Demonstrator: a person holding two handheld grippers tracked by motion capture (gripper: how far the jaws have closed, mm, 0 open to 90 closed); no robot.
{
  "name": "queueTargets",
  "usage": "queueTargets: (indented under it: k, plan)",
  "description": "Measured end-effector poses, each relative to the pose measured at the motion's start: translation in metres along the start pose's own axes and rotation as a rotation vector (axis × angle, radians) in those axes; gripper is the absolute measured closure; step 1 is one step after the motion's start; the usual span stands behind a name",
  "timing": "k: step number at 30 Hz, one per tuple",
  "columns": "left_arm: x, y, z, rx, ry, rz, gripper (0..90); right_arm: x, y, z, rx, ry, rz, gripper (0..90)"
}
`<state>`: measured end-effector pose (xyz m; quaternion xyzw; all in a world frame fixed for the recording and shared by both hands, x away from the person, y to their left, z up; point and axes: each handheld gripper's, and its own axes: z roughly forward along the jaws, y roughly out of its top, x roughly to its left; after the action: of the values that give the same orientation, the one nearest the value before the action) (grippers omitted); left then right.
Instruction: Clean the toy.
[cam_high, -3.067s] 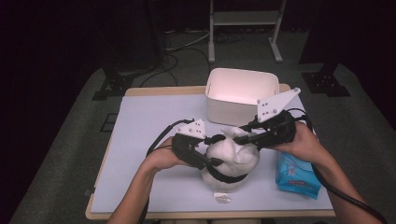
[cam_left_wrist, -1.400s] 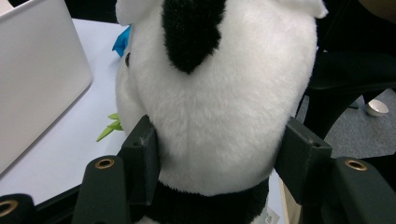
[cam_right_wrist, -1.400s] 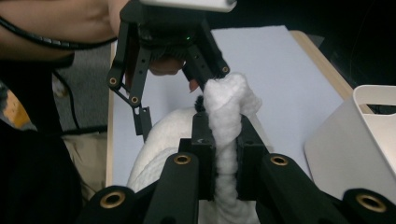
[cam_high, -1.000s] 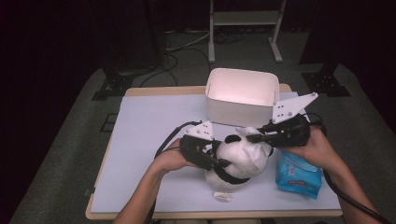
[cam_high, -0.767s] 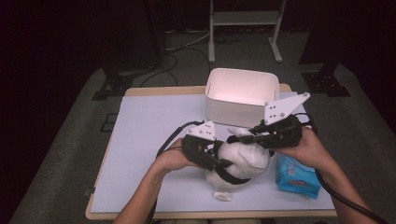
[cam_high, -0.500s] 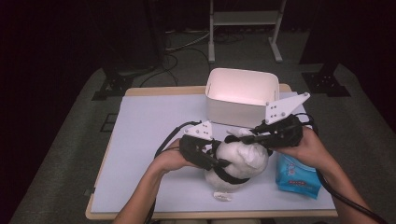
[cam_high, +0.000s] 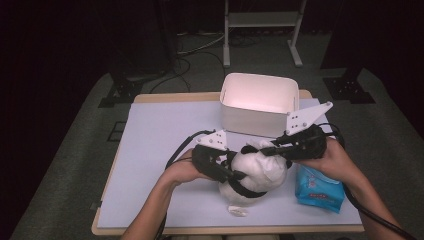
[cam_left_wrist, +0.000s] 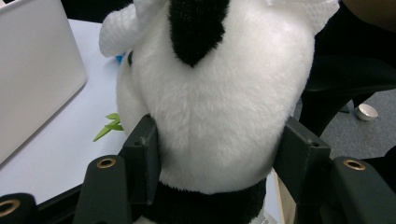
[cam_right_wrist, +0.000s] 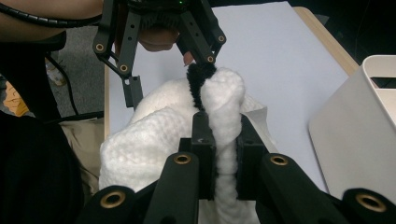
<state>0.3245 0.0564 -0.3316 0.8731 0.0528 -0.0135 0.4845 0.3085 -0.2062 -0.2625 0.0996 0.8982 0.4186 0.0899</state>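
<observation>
Wiping works best steady: left claw (cam_high: 231, 175) clamps the plush panda (cam_high: 255, 172) near the table (cam_high: 150, 145), right claw (cam_right_wrist: 223, 154) pinches the white cloth (cam_right_wrist: 140, 144) against it.

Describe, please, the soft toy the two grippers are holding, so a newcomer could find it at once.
On the table, just in front of the white bin, sits a plush panda between both grippers. It is the fluffy white thing with black patches, unlike the flat blue packet beside it.

Fluffy plush panda (cam_high: 257, 170), nubbly white cloth (cam_right_wrist: 140, 140), smooth matt plastic bin (cam_high: 257, 102)
</observation>
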Motion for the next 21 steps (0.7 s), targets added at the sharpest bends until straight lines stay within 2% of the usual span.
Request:
queueTargets:
  k: [7, 12, 16, 18, 19, 21]
  plan:
    - [0.002, -0.004, -0.001, -0.005, -0.011, -0.008, 35.6, 0.001, 0.001, 0.003, 0.016, 0.004, -0.009, 81.2]
    - [0.005, -0.008, 0.002, -0.024, -0.030, -0.040, 25.6, 0.000, 0.000, 0.004, 0.024, 0.001, -0.002, 81.3]
    - [0.009, -0.015, 0.011, 0.018, -0.041, -0.069, 15.4, -0.001, -0.002, 0.004, 0.020, 0.006, 0.004, 81.3]
    - [0.010, -0.017, 0.015, -0.004, -0.052, -0.078, 15.5, 0.000, -0.002, 0.004, 0.021, 0.005, 0.005, 81.3]
    - [0.010, -0.018, 0.015, -0.017, -0.055, -0.068, 16.8, 0.000, -0.002, 0.005, 0.023, 0.003, 0.003, 81.3]
    - [0.010, -0.018, 0.013, -0.037, -0.053, -0.063, 27.2, -0.001, -0.001, 0.004, 0.021, 0.003, 0.006, 81.3]
